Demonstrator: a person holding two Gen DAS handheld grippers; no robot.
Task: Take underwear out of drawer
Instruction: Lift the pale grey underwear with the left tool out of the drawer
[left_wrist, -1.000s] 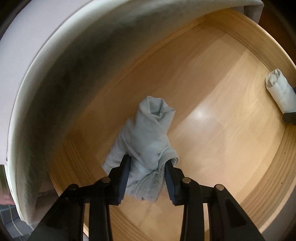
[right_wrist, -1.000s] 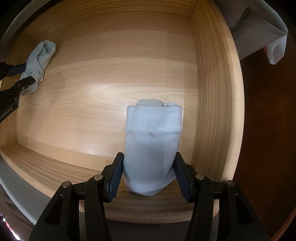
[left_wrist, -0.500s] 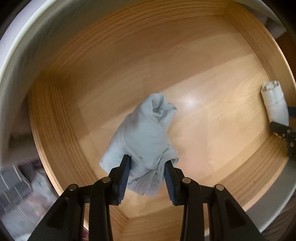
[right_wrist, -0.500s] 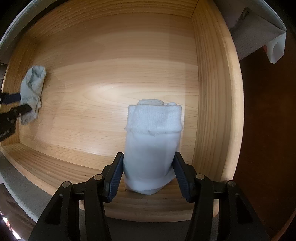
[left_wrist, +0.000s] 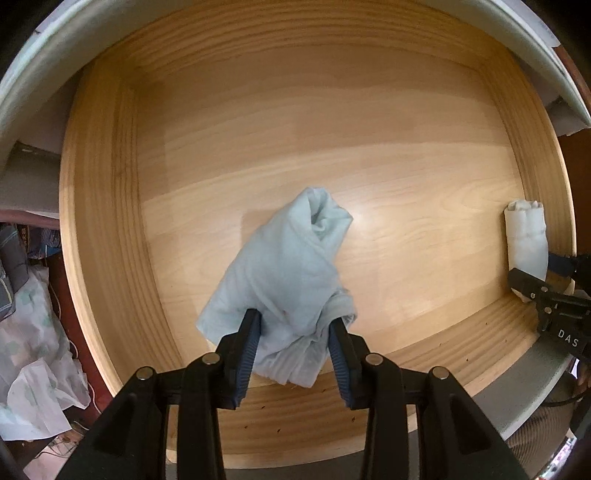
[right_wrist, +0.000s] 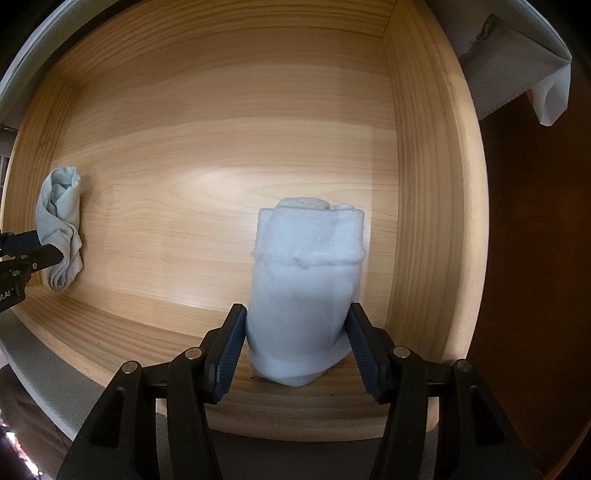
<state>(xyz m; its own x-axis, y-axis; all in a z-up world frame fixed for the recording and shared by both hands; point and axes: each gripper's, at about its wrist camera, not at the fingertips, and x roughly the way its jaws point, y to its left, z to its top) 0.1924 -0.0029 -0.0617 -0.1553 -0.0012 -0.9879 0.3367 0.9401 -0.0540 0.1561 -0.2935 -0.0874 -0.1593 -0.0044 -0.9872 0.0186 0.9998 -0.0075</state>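
A crumpled light blue underwear (left_wrist: 291, 273) hangs between the pads of my left gripper (left_wrist: 293, 332) over the floor of the wooden drawer (left_wrist: 103, 221). The jaws are opening, with the pads still touching the cloth. A rolled white underwear (right_wrist: 306, 280) stands between the pads of my right gripper (right_wrist: 295, 332) near the drawer's right wall (right_wrist: 424, 184). Those jaws are opening too, and both pads still touch the roll. The right wrist view shows the blue underwear (right_wrist: 61, 221) by the left wall. The left wrist view shows the white roll (left_wrist: 526, 236) at the far right.
A pale cabinet edge (left_wrist: 74, 40) curves over the drawer's back. Loose cloth and bags (left_wrist: 33, 332) lie on the floor left of the drawer. Grey fabric (right_wrist: 509, 74) hangs past the right wall, above dark brown floor (right_wrist: 535, 295).
The left wrist view has rolled round, so the drawer now sits square in it. In the right wrist view the blue underwear has shifted down along the left wall. Both jaws stand slightly wider.
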